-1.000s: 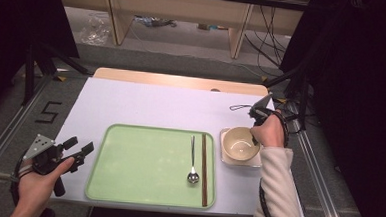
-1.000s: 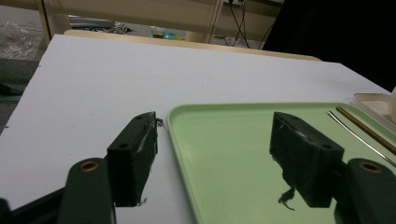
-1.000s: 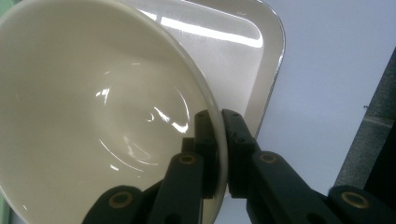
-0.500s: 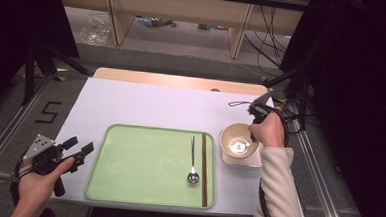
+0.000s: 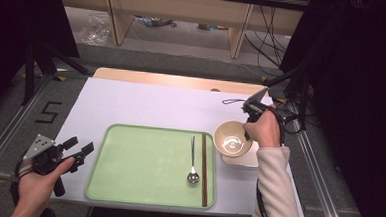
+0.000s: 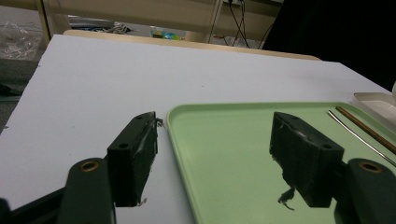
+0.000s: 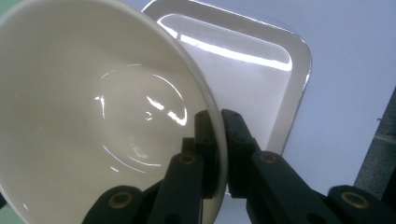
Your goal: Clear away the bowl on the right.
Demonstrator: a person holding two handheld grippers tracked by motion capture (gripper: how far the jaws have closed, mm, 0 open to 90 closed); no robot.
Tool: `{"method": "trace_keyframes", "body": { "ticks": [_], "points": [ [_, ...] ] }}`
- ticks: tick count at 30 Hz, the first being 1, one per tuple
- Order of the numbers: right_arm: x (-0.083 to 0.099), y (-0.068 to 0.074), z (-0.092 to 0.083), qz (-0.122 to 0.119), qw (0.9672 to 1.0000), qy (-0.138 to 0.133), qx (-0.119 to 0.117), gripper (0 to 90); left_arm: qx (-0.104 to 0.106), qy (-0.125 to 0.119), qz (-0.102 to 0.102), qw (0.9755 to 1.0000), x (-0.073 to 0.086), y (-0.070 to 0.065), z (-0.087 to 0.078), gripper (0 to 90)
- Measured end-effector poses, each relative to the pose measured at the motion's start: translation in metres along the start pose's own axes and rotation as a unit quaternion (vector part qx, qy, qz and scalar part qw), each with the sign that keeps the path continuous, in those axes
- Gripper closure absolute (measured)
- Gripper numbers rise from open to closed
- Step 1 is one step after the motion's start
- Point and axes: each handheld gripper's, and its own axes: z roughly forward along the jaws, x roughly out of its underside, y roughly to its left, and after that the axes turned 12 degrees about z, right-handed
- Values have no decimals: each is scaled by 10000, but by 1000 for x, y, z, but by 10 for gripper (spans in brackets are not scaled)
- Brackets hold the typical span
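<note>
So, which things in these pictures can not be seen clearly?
- Bowl, right gripper view: the picture's left and bottom edges cut off its rim.
- White dish, high view: bowl and hand cover most of it.
- Right tongs, high view: hidden behind the hand.
- Chopsticks, left gripper view: cut off at the right edge.

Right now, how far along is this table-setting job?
Done: a spoon and chopsticks already lie on the green tray. In hand: the right hand-held gripper pinches the rim of the cream bowl, lifted above the white dish. Probably left: setting the bowl on the tray. The left hand-held gripper waits open at the tray's edge.
</note>
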Motion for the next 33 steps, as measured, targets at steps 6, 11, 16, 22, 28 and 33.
{"method": "trace_keyframes", "body": {
  "ticks": [6,11,16,22,28,33],
  "points": [
    [1,13,-2,-155,9998,-16,-78,864,-1,0,0,10000,0,0,0,321],
    [2,22,-4,-113,9997,-64,-184,864,2,10,-4,10000,0,0,0,321],
    [2,30,-5,-302,9991,-68,-294,864,7,29,-1,10000,0,0,0,321],
    [3,42,-1,-281,9986,-14,-438,864,13,35,-46,10000,1,0,0,321],
    [3,51,-2,-529,9975,-66,-455,864,18,34,-54,10000,1,0,1,321],
    [5,62,-2,-575,9969,-44,-526,864,20,45,-65,10000,1,1,1,321]
  ]
}}
